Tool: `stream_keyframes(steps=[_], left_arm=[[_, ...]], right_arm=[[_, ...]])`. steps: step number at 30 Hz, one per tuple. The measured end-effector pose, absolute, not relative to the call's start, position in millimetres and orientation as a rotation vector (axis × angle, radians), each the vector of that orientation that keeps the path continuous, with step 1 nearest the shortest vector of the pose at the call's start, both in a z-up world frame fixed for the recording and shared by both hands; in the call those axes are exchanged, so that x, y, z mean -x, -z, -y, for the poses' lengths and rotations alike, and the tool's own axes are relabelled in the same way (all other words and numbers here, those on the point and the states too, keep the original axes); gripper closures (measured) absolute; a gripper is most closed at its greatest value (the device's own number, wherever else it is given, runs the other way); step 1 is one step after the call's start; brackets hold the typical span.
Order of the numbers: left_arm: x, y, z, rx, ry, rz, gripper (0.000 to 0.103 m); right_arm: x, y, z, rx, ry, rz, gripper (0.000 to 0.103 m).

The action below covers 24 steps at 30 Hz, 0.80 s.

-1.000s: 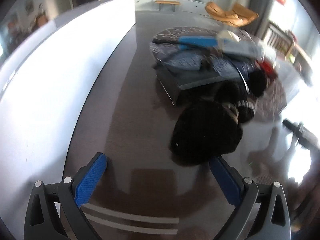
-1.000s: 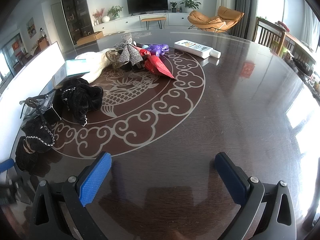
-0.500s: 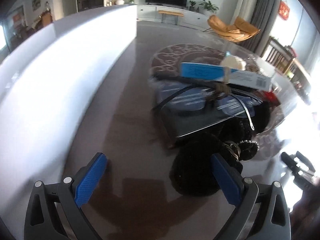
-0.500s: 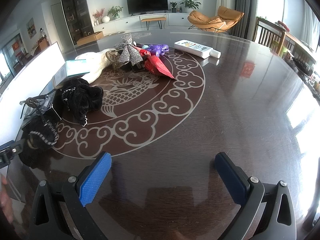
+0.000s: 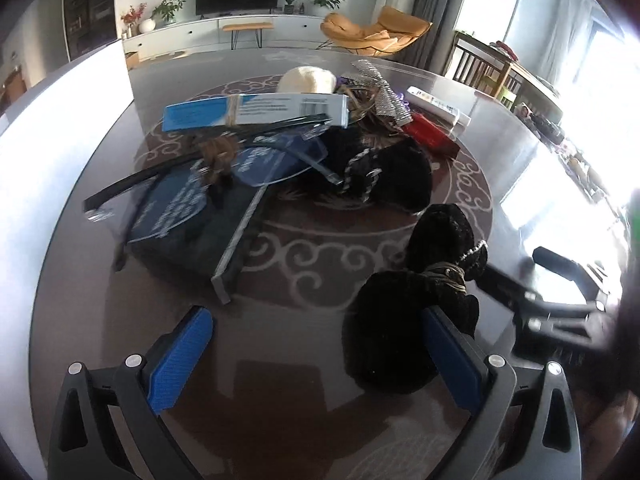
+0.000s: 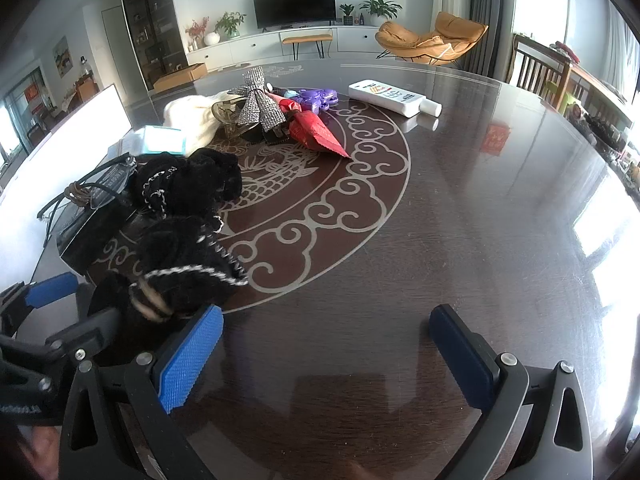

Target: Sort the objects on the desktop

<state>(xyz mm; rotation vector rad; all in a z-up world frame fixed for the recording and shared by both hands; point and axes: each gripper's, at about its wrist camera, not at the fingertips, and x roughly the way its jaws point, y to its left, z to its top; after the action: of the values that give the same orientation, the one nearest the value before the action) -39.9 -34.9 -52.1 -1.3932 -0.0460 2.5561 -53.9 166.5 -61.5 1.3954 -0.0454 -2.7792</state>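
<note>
1. The left gripper (image 5: 318, 356) hangs low over the dark desk (image 6: 460, 220), its jaws spread wide and holding nothing.
2. A black fuzzy bow (image 5: 412, 312), tied at its middle with a tan band, lies on the desk just ahead of the left gripper; its near lobe sits against the inner side of the right-hand blue pad (image 5: 452, 356).
3. The right gripper (image 6: 324, 356) is also low over bare desk, jaws spread and empty, just beside the left gripper.
4. A second black bow (image 6: 192, 184) lies farther back, next to a dark flat box (image 5: 192, 236) with glasses on it.
5. Beyond are a silver bow (image 6: 258, 110), a red packet (image 6: 316, 132) and a white bottle (image 6: 394, 98).
</note>
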Motion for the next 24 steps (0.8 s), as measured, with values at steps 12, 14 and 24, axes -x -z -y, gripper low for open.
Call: stream_keyframes(steps=[12, 14, 24], left_arm=[[27, 58, 76, 1.294, -2.596, 0.026, 0.000], [23, 58, 78, 1.293, -2.599, 0.029, 0.000], [27, 57, 72, 1.291, -2.601, 0.030, 0.000]], right_arm=[[54, 62, -167, -1.396, 2.778, 0.043, 0.000], [54, 62, -167, -1.395, 2.778, 0.043, 0.000], [54, 62, -166, -1.397, 2.779, 0.039, 0.000]])
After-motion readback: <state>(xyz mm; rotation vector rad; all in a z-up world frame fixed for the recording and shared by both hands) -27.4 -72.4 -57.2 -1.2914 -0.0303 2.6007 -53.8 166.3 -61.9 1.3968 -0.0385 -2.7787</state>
